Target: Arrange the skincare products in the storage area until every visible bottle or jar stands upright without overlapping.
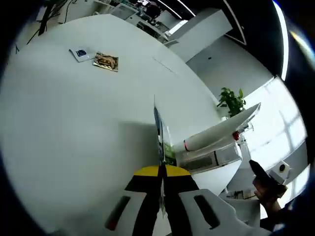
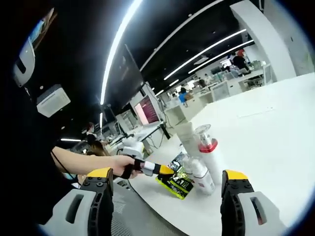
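We see a wide white table (image 1: pixel 74 128) stretching ahead of the left gripper (image 1: pixel 161 196), bare for most of its width, with its curved far edge running well beyond the jaw tips. Far ahead and to the left of those tips lie a small white and blue packet (image 1: pixel 80 53) and a brown printed packet (image 1: pixel 106 61), just beside each other and well apart from everything else. The left gripper's jaws are pressed together on a thin flat sachet (image 1: pixel 158 135), green at its lower end, which stands edge-on from between the tips. Just to the right of that sachet a white tube with a red band (image 1: pixel 219 132) lies on its side across a clear organiser tray (image 1: pixel 216 156) near the table's near edge. A green plant (image 1: pixel 232 101) stands further off on the right.

In the right gripper view, the right gripper (image 2: pixel 167 206) has its jaws spread wide with nothing between them. Between and beyond them, close to the table's near edge, stand a white pump bottle with a red collar (image 2: pixel 209 157) and a smaller white bottle (image 2: pixel 199 174), upright and touching or nearly so. A green sachet (image 2: pixel 178 183) sits just left of them, pinched by the other gripper, which a person's hand (image 2: pixel 118 164) holds. Open white tabletop runs off to the right of the bottles.
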The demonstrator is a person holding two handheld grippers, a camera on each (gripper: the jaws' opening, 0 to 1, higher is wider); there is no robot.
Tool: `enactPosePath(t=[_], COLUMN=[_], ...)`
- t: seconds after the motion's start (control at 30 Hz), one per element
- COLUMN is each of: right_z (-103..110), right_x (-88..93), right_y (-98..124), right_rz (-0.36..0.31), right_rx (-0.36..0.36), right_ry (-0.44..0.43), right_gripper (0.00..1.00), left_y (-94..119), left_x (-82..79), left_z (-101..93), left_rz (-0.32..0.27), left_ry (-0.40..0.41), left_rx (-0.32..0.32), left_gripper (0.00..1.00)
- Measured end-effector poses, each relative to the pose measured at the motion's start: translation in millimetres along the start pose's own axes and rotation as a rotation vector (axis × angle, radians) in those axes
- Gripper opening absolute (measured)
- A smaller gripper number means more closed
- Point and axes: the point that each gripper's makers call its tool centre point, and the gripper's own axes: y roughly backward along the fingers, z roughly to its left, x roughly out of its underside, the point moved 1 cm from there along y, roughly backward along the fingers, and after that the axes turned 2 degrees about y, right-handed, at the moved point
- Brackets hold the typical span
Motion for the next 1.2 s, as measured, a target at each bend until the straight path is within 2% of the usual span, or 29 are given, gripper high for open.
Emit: enactPosePath(t=[0.07, 0.13, 0.17, 0.23, 0.27, 0.3, 0.33, 0.37, 0.43, 0.6, 0.8, 0.87, 0.97, 1.2], right_z=[0.0, 0.5, 0.8, 1.1, 1.1, 1.2, 1.1, 0.8, 2.4, 4.3, 4.1, 4.8, 5.3, 6.2], right_x=[-0.2, 0.4, 0.4, 0.7, 0.8, 0.7, 0.8, 1.6, 3.4, 6.4, 6.2, 6.3, 6.3, 6.2], right_y=[0.0, -0.4, -0.5, -0.8, -0.8, -0.8, -1.1, -1.4, -2.9, -4.3, -4.4, -4.6, -4.8, -4.8], right_rz=[-0.001, 0.004, 0.004, 0.007, 0.009, 0.009, 0.010, 0.016, 0.028, 0.048, 0.047, 0.048, 0.049, 0.049], right_rx=[0.001, 0.001, 0.000, 0.002, 0.002, 0.001, 0.003, 0.006, 0.005, 0.000, 0.003, 0.003, 0.004, 0.006], right_ry=[0.002, 0.004, 0.005, 0.008, 0.009, 0.009, 0.008, 0.011, 0.027, 0.050, 0.048, 0.049, 0.051, 0.055], right_gripper=[0.97, 0.97, 0.97, 0.96, 0.96, 0.96, 0.96, 0.96, 0.95, 0.96, 0.96, 0.96, 0.95, 0.95], left_y=[-3.7, -6.3, -7.8, -8.3, -8.1, -7.5, -7.0, -7.8, -8.1, -6.1, -2.9, -1.5, 1.4, 16.9], left_x=[2.3, 0.1, 1.2, 3.3, 6.9, 1.5, -4.6, -6.6, -9.4, -7.2, -9.8, -11.6, -10.5, -15.1], left_z=[1.0, 11.9, 11.5, 16.9, 19.8, 25.3, 23.5, 23.7, 25.9, 25.4, 27.5, 28.3, 26.5, 30.0], left_rz=[0.009, 0.015, 0.021, 0.043, 0.075, 0.078, 0.067, 0.070, 0.075, 0.095, 0.114, 0.113, 0.124, 0.095], left_ry=[-0.024, -0.048, -0.054, -0.111, -0.146, -0.175, -0.193, -0.177, -0.195, -0.275, -0.356, -0.417, -0.440, -0.464], left_rx=[-0.016, -0.071, -0.073, -0.115, -0.145, -0.165, -0.152, -0.151, -0.165, -0.211, -0.241, -0.268, -0.277, -0.286], left_gripper=[0.00, 0.01, 0.02, 0.09, 0.11, 0.10, 0.10, 0.11, 0.12, 0.13, 0.24, 0.30, 0.32, 0.42])
